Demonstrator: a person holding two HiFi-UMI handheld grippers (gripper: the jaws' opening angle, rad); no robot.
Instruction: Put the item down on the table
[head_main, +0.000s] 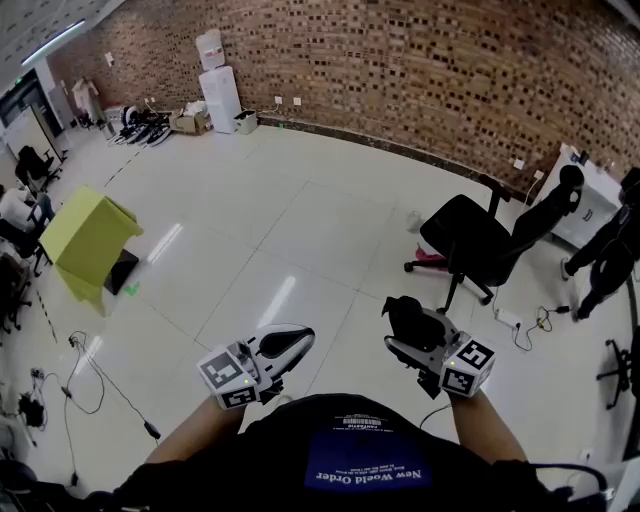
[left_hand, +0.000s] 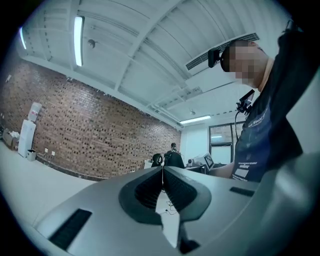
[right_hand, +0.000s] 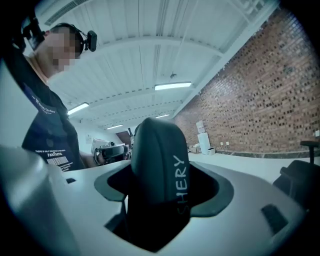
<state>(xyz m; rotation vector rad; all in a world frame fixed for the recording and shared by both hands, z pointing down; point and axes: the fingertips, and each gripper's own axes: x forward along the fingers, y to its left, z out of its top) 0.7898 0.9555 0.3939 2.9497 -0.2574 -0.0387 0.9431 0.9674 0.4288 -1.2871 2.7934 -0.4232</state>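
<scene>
My right gripper (head_main: 398, 322) is shut on a dark, rounded padded item (head_main: 410, 318), held in the air at waist height over the floor. In the right gripper view the item (right_hand: 159, 160) fills the gap between the jaws and stands up out of them, with pale letters down its side. My left gripper (head_main: 300, 342) is beside it on the left, shut with nothing in it. Its dark pads (left_hand: 150, 189) meet at the tips in the left gripper view. No table top shows beneath either gripper.
A black office chair (head_main: 480, 245) stands just ahead on the right, with cables (head_main: 530, 325) on the floor by it. A yellow-covered stand (head_main: 88, 240) is at the left. A person (head_main: 610, 255) stands at the right edge. A brick wall (head_main: 400, 70) runs along the back.
</scene>
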